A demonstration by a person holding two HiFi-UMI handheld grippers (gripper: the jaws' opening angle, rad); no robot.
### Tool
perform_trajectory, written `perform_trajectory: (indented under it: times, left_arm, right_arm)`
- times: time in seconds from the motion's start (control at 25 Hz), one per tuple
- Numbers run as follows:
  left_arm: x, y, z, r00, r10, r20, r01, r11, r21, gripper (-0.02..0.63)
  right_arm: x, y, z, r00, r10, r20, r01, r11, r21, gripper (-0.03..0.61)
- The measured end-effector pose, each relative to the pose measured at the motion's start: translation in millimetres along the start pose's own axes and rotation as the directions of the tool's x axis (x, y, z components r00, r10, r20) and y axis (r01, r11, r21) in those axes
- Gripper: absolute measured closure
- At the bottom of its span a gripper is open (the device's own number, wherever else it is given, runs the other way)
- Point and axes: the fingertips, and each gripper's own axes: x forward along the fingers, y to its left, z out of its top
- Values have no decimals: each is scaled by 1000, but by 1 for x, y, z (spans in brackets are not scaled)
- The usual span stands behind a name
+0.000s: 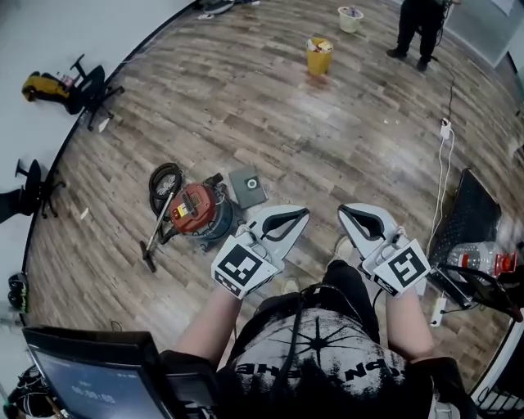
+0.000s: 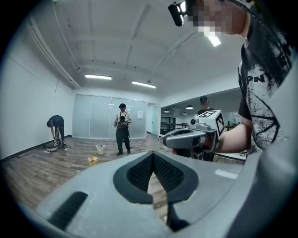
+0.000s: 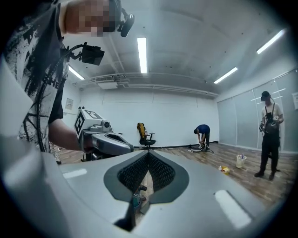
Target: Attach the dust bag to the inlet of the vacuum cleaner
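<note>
The vacuum cleaner (image 1: 195, 211), red on top with a grey body, lies on the wood floor with its black hose (image 1: 164, 182) coiled behind it and a wand (image 1: 155, 239) to its left. Just to its right lies the dust bag (image 1: 248, 187), a flat grey square with a round collar hole. My left gripper (image 1: 301, 214) is held in the air to the right of the vacuum, shut and empty. My right gripper (image 1: 345, 212) hovers beside it, also shut and empty. In both gripper views, the jaws (image 2: 151, 155) (image 3: 148, 154) meet with nothing between them.
A yellow bucket (image 1: 319, 56) and a white bucket (image 1: 350, 18) stand far off, near a standing person (image 1: 417, 29). Office chairs (image 1: 88, 88) line the left wall. A white cable and power strip (image 1: 444, 131), a black case (image 1: 468, 214) and a water bottle (image 1: 479, 258) lie at the right.
</note>
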Motion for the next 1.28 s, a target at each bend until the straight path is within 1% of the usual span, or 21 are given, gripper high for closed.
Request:
perform_trajectory:
  times: [0.12,0.28,0.48,0.6,0.76,0.84,0.92,1.08,1.16,1.28]
  left_arm:
    - [39,30,13,1000,19,2,-19,1000,6,615]
    - [93,75,46,997,63,48,-59,995,-77,615]
    - [161,116,86,989,132,60,-128,990,-58,615]
    - [188,132,93,983,176,52,-173,983,-64,615]
    - [208,153,93,970,238,44,-235,970,-65,615]
    - [214,165,94,964,262,50,-258,963,-75,615]
    - [213,178,89,957,286,45,-280,955,-101,615]
    - [192,200,70,940,340,42,-332,934,-134,615]
    - [175,215,62,919,391,45,-379,910,-167,615]
    - [141,250,56,881,471,46,-452,867,-208,615]
  right_arm:
    - [16,-51,2,1000,22,19,-22,1000,0,577]
    - [36,-120,11,994,95,47,-96,995,11,577]
    - [52,-195,23,977,201,70,-202,979,1,577]
    - [56,-226,24,968,241,73,-241,970,-7,577]
    - [66,-258,23,953,292,75,-292,956,-15,577]
    - [76,-272,23,946,317,66,-316,949,-15,577]
    - [90,-277,22,939,339,59,-339,941,-15,577]
    - [123,-265,15,918,396,35,-396,918,-20,577]
    - [145,-257,18,896,443,14,-442,896,-30,577]
    - [192,-245,37,863,505,-12,-505,862,-48,577]
